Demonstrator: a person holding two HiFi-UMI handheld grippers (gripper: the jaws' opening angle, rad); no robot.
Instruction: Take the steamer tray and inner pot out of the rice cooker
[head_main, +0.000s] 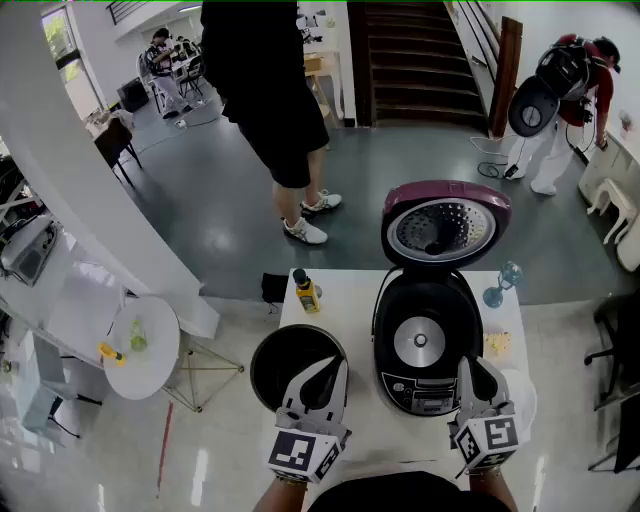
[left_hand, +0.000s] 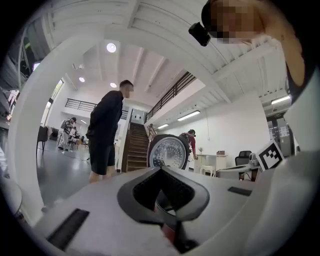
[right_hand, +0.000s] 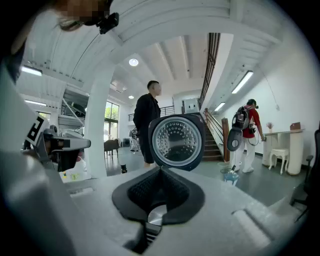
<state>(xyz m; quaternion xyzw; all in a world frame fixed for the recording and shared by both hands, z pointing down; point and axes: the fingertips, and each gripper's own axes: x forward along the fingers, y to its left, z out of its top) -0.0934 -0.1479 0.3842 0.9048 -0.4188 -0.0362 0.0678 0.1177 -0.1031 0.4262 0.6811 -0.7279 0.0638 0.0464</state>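
**Inner pot out of the cooker; steamer tray not confirmed.**
The inner pot (head_main: 283, 352) stands on the table (head_main: 345, 292) just left of the open rice cooker (head_main: 386, 330), whose cavity shows only the bare heating plate (head_main: 420, 343). A pale rounded item (head_main: 523, 392) to the right may be the tray. The left gripper (head_main: 325, 378) and right gripper (head_main: 480, 378) are both closed and empty. A bottle (head_main: 305, 291) and a glass (head_main: 503, 282) stand near; neither obstructs.

The rice cooker (head_main: 428, 385) is seen standing on the white counter (head_main: 350, 290) with its purple lid (head_main: 445, 225) raised upright, and the round metal heating plate (head_main: 420, 343) in its dark well is exposed. The black inner pot (head_main: 278, 368) is set upright on the counter just beside the cooker, at its left.
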